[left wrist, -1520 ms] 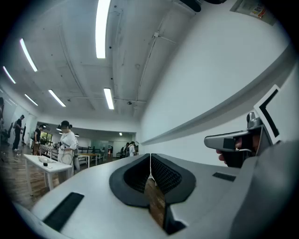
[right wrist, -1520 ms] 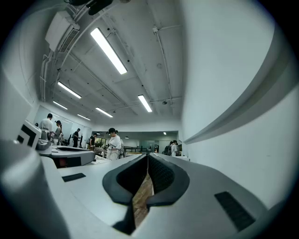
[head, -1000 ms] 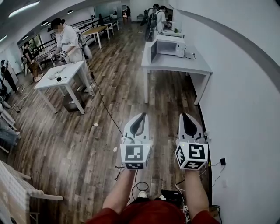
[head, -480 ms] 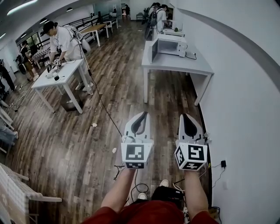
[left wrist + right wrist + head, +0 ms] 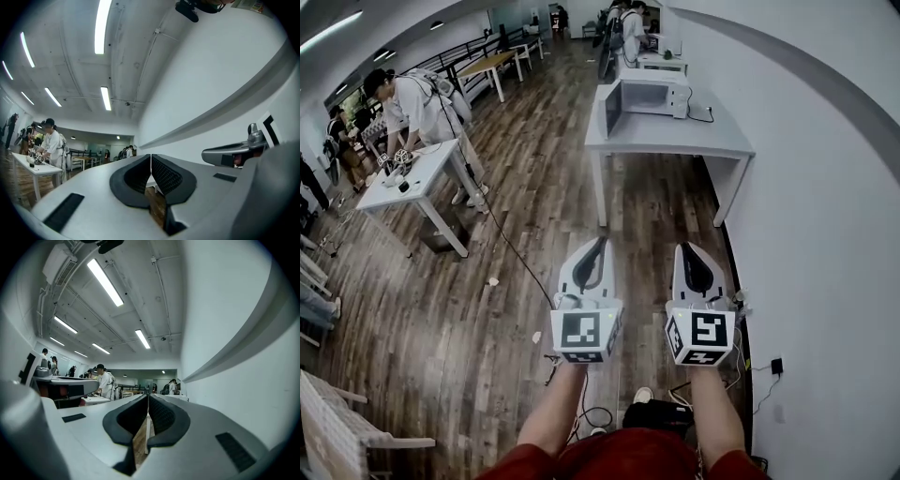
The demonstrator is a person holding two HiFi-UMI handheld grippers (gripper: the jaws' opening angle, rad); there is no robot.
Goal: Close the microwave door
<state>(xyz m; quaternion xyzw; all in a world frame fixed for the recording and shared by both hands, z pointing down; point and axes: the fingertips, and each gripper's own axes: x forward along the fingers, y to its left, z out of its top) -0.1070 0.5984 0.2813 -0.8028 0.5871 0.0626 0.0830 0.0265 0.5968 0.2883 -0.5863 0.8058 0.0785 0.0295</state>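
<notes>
The microwave (image 5: 654, 97) stands on a grey table (image 5: 675, 141) against the wall. Its door (image 5: 610, 109) hangs open, swung out from the microwave's left side into the room. Both grippers are well short of the microwave, side by side over the wood floor and aimed roughly toward it. The left gripper (image 5: 600, 246) has its jaws together, pads meeting in a thin line with nothing between them. The right gripper (image 5: 688, 249) is the same: jaws together and empty. Well to the left of the microwave, a person (image 5: 408, 98) bends over a white table.

The step in hand looks like the approach, with the door not yet touched. The next move calls for coming up close to the microwave on the side where the door stands out. A closed tip can then go against the door's outer face, near its free edge, and sweep it round to the microwave's front until it latches. The left gripper seems the better placed, being on the door's side.
</notes>
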